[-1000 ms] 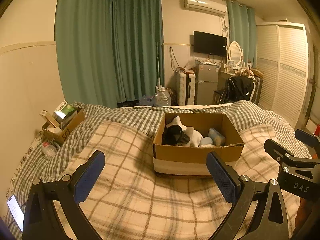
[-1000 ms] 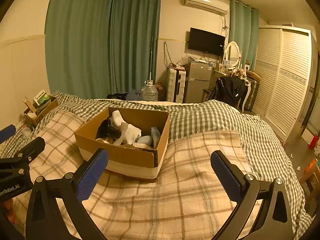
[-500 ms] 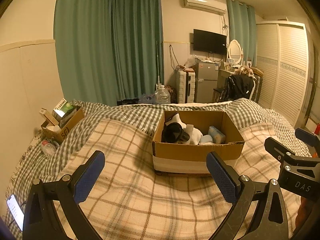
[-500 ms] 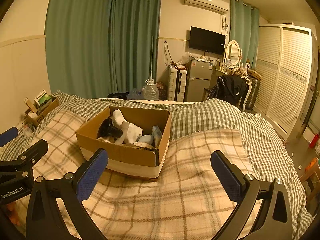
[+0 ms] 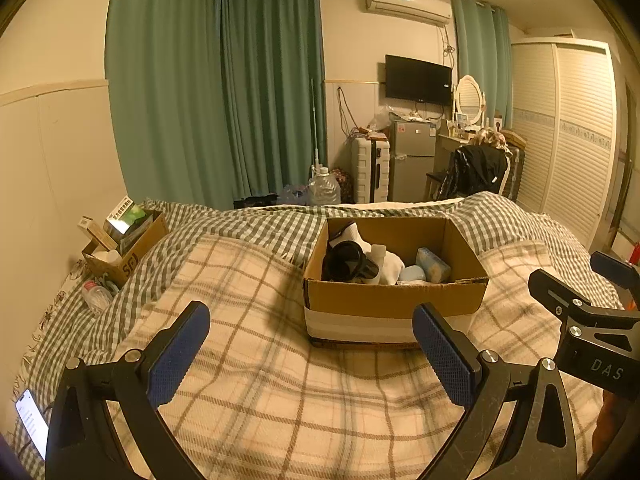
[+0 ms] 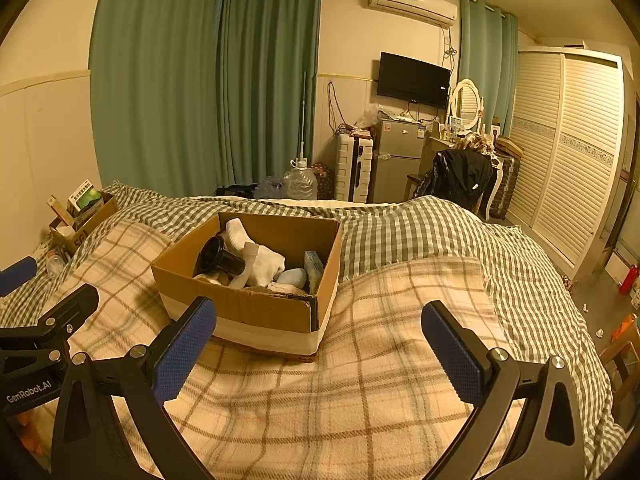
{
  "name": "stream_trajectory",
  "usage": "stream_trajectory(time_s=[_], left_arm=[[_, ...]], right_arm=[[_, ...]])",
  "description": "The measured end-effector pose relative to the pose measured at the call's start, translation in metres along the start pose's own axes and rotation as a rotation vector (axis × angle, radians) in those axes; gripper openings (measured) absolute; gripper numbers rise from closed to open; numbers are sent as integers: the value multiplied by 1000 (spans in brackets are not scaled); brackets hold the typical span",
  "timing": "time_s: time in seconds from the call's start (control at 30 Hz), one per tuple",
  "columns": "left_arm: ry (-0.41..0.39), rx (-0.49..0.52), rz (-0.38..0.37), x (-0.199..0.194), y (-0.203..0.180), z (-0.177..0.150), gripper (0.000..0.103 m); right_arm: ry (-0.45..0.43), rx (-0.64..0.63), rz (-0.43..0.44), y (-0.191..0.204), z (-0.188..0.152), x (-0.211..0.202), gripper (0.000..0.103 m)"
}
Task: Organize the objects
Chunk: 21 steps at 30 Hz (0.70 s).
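Currently, from the left wrist view, the left gripper (image 5: 310, 354) hovers over the plaid blanket (image 5: 280, 400) with jaws spread wide, gripping nothing. Just ahead, the cardboard box (image 5: 394, 300) sits on the bed, containing a black cup (image 5: 346, 266) and white socks (image 5: 390, 266). From the right wrist view, the right gripper (image 6: 318, 354) likewise has jaws wide apart and empty; the box lies ahead-left.
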<state>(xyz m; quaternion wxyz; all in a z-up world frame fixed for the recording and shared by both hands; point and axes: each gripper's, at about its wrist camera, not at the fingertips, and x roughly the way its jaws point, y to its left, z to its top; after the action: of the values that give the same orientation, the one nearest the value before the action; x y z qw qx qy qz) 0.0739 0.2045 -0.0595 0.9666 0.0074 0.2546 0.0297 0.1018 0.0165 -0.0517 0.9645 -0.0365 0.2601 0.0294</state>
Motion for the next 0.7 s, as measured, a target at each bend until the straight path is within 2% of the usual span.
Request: stream_trajectory(time_s=[0.7], left_arm=[[1,6,2,0,-2,-1,103]], right_arm=[[5,5,-3,0,-2,1,103]])
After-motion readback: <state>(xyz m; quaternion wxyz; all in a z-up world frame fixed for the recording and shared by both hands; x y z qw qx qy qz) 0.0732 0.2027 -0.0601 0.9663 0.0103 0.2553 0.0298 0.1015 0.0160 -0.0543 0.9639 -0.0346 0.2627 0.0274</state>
